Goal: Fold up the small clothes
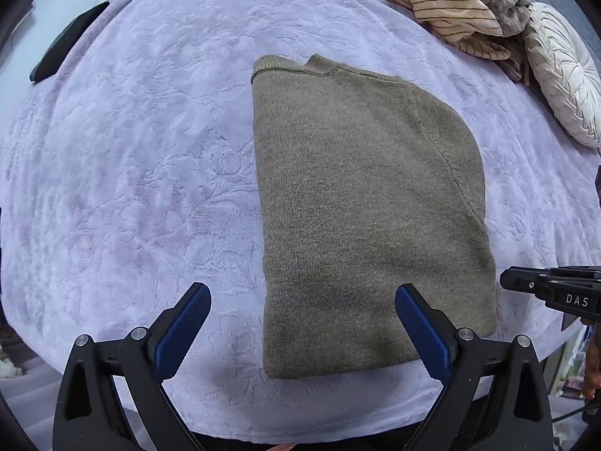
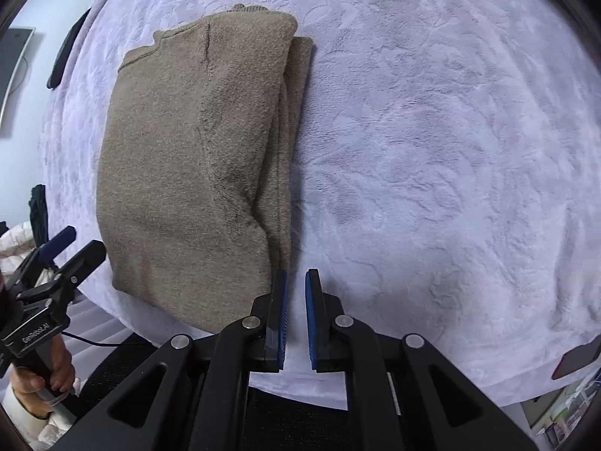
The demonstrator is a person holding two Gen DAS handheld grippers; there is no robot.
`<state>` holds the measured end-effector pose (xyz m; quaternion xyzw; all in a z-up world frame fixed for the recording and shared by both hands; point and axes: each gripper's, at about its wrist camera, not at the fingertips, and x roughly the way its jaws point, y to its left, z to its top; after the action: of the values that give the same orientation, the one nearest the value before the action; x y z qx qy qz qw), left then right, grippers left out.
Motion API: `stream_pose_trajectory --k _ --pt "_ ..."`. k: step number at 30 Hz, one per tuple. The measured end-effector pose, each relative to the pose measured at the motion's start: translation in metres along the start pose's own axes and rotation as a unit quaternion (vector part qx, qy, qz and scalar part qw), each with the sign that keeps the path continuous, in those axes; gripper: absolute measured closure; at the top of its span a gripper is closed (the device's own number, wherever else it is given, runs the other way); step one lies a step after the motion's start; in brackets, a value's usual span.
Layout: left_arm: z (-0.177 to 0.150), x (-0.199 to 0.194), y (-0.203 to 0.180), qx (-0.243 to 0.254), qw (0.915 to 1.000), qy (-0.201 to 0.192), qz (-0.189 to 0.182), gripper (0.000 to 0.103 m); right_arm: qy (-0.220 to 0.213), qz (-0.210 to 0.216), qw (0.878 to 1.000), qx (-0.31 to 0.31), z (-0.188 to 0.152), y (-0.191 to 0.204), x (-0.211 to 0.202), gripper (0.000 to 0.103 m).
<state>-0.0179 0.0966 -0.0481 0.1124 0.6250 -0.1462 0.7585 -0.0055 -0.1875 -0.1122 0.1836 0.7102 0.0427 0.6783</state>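
The left gripper (image 1: 302,300) is pointing steeply down with its blue-padded fingers (image 1: 186,323) standing wide apart and holding nothing; one pad is hanging over bare cover, the other (image 1: 422,329) over the near right part of the folded olive-brown knitted sweater (image 1: 360,203). In the right wrist view a hand (image 2: 41,372) is gripping this gripper's handle at 8 o'clock.

The right gripper (image 2: 296,282) is also aiming steeply down, its fingers (image 2: 280,315) standing nearly together with only a narrow gap and nothing between them, just beside the sweater's near right corner. In the left wrist view its black tip is showing at 3 o'clock, just off the sweater's right edge.

The sweater is lying flat on the pale lilac embossed plush cover (image 1: 131,173), folded lengthwise, collar at 12 o'clock. A heap of cream striped clothes (image 1: 443,3) and a round white pleated cushion (image 1: 563,75) are lying well apart from it at 1 to 2 o'clock.
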Motion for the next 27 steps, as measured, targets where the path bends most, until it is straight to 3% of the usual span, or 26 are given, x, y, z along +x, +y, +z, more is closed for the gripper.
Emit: stream_pose_trajectory --k 1,2,3,4,5,7,9,27 --pt "0.000 -0.001 -0.001 0.000 1.0000 0.002 0.004 0.004 -0.003 -0.004 1.000 0.000 0.000 0.000 -0.002 0.086" --pt "0.000 -0.001 -0.002 0.001 1.0000 0.005 0.006 0.004 -0.007 -0.008 1.000 0.001 -0.001 0.001 -0.004 0.066" --pt "0.001 -0.002 -0.003 0.002 1.0000 0.005 0.005 0.004 -0.012 -0.010 1.000 0.001 -0.001 0.001 -0.007 0.036" --pt "0.001 -0.002 -0.004 0.001 1.0000 0.005 0.002 0.004 -0.021 -0.010 1.000 0.003 -0.001 0.002 -0.011 0.023" --pt "0.001 -0.003 -0.005 0.000 1.0000 0.007 0.000 0.004 -0.028 -0.008 1.000 0.005 -0.001 0.002 -0.013 0.015" --pt "-0.003 -0.005 -0.001 -0.003 1.0000 0.008 -0.004 0.004 -0.043 -0.008 0.999 0.008 -0.002 0.004 -0.019 0.014" --pt "-0.004 -0.005 -0.003 -0.005 0.9999 0.009 -0.003 0.004 -0.048 -0.013 0.999 0.013 -0.002 0.005 -0.021 0.000" --pt "-0.009 -0.024 -0.012 -0.020 0.9993 0.014 0.030 0.004 -0.069 -0.051 0.996 0.001 -0.009 0.028 -0.042 0.000"
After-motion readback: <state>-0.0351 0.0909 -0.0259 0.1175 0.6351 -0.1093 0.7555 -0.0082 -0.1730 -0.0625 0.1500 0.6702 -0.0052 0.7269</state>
